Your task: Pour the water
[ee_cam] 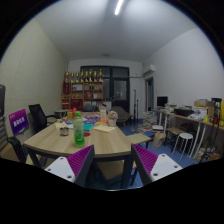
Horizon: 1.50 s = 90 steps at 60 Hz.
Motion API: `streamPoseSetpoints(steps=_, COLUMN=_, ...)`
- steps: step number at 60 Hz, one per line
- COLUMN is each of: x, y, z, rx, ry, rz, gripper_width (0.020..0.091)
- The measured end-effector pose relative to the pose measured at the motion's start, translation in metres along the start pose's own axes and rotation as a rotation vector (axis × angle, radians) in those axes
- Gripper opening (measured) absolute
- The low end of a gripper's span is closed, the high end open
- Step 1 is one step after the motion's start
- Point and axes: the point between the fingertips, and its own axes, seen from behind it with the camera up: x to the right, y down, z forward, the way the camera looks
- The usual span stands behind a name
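A green bottle (79,130) with an orange cap stands on a round wooden table (105,145), well beyond my fingers and to the left. Near it sit small cups (64,129) and other small items, too small to tell apart. My gripper (113,165) is open, its two magenta-padded fingers (80,161) spread wide with nothing between them. The gripper hangs back from the table's near edge, apart from the bottle.
Chairs stand around the table, one with a purple back (19,121) at the left. A desk with equipment (185,115) and a white stool (183,141) are at the right. Shelves (84,92) line the far wall.
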Motion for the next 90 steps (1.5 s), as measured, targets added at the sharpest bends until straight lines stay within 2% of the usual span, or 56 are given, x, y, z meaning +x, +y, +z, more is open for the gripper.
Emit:
streamPoseSetpoints(steps=22, x=-0.024, y=0.004, z=0.027, rx=0.011, ry=-0.027, rz=-0.029, gripper_width=0.0813)
streamPoseSetpoints(steps=35, x=-0.092, y=0.024, z=0.093, rx=-0.015, ry=-0.113, rz=-0.003, gripper_width=0.0814)
streamPoseSetpoints(steps=39, x=-0.132, y=0.033, z=0.122, rx=-0.020, ry=-0.141, rz=0.003, gripper_width=0.0815)
streamPoseSetpoints(steps=46, x=-0.167, y=0.036, z=0.176, rx=0.007, ry=-0.166, rz=-0.020, gripper_width=0.0807)
streamPoseSetpoints(steps=56, x=-0.206, y=0.031, z=0.256, rx=0.046, ry=-0.125, rz=-0.077, gripper_width=0.0800)
streamPoseSetpoints(steps=68, x=-0.201, y=0.024, z=0.320, rx=0.046, ry=-0.023, rz=-0.078, gripper_width=0.0793)
streamPoseSetpoints(steps=71, x=-0.202, y=0.021, z=0.328, rx=0.054, ry=-0.028, rz=-0.075, gripper_width=0.0764)
streamPoseSetpoints(steps=74, x=-0.205, y=0.021, z=0.335, rx=0.056, ry=-0.031, rz=-0.072, gripper_width=0.0535)
streamPoseSetpoints(steps=79, x=-0.208, y=0.024, z=0.337, rx=0.056, ry=-0.034, rz=-0.021, gripper_width=0.0489)
streamPoseSetpoints(steps=90, x=-0.209, y=0.027, z=0.343, rx=0.060, ry=-0.025, rz=0.018, gripper_width=0.0447)
